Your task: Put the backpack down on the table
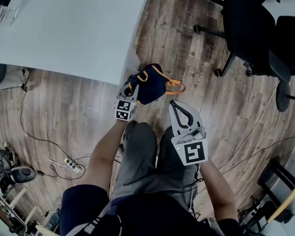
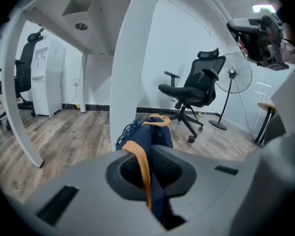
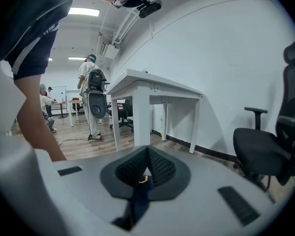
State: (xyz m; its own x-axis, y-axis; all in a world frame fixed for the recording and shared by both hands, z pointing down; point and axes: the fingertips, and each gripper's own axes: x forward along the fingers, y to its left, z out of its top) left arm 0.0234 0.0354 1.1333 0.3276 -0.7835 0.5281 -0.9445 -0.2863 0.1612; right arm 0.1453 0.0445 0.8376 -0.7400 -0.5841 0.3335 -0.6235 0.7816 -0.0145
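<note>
The navy backpack (image 1: 150,85) hangs low over the wooden floor (image 1: 64,112) beside the white worktop (image 1: 73,28), not yet on it. The left gripper (image 1: 130,92) has its fingers clamped on an orange-edged strap (image 2: 141,166), and the right gripper (image 1: 173,103) pinches a navy strap end (image 3: 137,195). Soft and probably light, the bag will likely sag and swing, so the straps look like the best hold

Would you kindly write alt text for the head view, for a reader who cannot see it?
From above, a person's left hand-held gripper is shut on a navy backpack with orange straps, beside the corner of a white table over a wood floor. The right hand-held gripper is shut just beside it; black office chairs stand at the upper right.
</note>
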